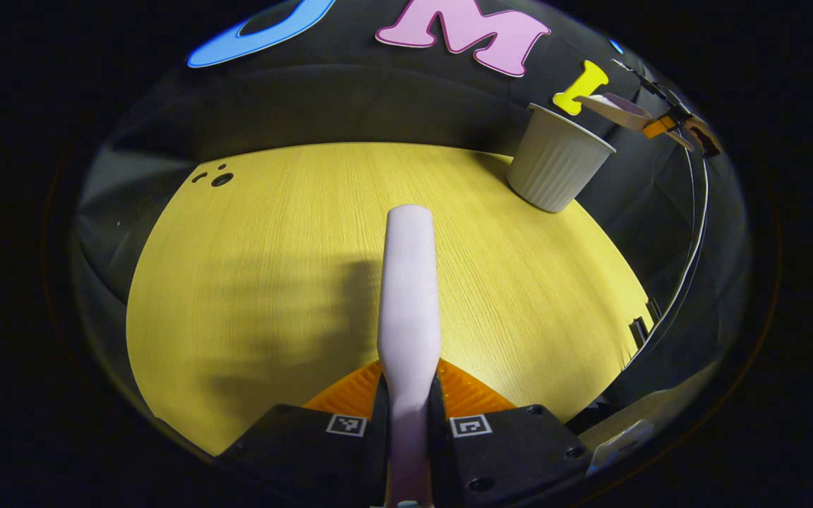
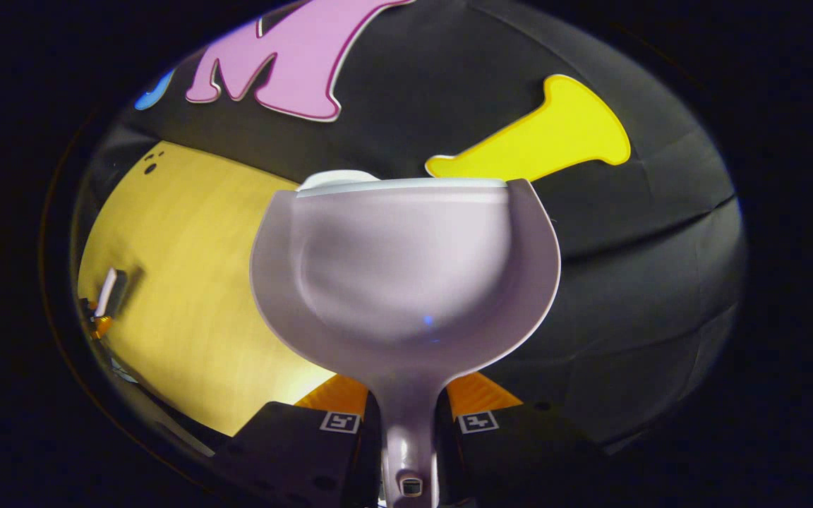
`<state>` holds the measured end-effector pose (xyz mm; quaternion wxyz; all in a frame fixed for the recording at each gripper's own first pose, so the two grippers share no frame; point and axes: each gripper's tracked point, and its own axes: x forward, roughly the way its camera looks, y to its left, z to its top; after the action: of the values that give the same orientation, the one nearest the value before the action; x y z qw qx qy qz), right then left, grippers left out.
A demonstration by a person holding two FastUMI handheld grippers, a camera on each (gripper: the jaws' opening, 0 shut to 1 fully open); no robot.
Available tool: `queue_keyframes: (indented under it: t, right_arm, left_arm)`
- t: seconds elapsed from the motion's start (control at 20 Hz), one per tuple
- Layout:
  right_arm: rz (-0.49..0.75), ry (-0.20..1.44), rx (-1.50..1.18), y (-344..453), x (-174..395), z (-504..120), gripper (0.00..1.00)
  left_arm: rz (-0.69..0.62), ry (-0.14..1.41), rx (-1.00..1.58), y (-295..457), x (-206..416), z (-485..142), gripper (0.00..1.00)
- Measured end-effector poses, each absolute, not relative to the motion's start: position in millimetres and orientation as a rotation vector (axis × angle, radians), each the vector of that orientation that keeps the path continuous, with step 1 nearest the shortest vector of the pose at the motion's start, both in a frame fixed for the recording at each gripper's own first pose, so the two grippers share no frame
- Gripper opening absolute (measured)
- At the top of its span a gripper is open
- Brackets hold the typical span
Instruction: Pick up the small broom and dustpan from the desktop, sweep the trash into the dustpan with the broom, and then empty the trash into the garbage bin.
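My left gripper (image 1: 410,395) is shut on the small broom (image 1: 410,282), whose pale lilac shaft sticks straight out over the yellow table (image 1: 272,247); its bristles are hidden. The ribbed white garbage bin (image 1: 558,166) stands at the table's far right edge. Above its rim the dustpan (image 1: 615,109) hangs tilted, with the right gripper (image 1: 682,127) behind it. In the right gripper view my right gripper (image 2: 406,409) is shut on the handle of the lilac dustpan (image 2: 406,268), whose scoop looks bare. The bin's rim (image 2: 336,178) peeks over the pan's far edge.
A few dark holes (image 1: 221,179) mark the table's far left corner. A thin cable (image 1: 696,233) runs down the right side beyond the table edge. The left gripper (image 2: 106,296) shows small at the far left over the table (image 2: 188,247).
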<state>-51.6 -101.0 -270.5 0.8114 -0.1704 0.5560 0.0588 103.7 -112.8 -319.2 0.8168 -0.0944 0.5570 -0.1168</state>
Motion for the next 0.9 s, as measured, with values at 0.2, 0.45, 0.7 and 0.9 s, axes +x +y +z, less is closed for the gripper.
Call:
queue_keyframes:
  t: [0.2, 0.45, 0.7, 0.9]
  right_arm:
    - [0.209, 1.118, -0.276, -70.1, -77.6, -253.6, 0.36]
    - [0.327, 1.084, -0.189, -22.0, -117.9, -248.4, 0.35]
    - [0.393, 1.127, -0.134, 15.2, -178.9, -280.2, 0.35]
    - [0.441, 1.226, -0.067, 54.9, -235.3, -332.3, 0.35]
  left_arm:
    - [-0.248, 1.180, -0.170, -110.9, 109.5, -315.3, 0.29]
    - [-0.237, 1.174, -0.130, -105.3, 114.6, -310.5, 0.30]
    - [-0.229, 1.171, -0.094, -100.3, 116.0, -306.8, 0.28]
    - [-0.225, 1.166, -0.078, -98.6, 117.6, -305.5, 0.29]
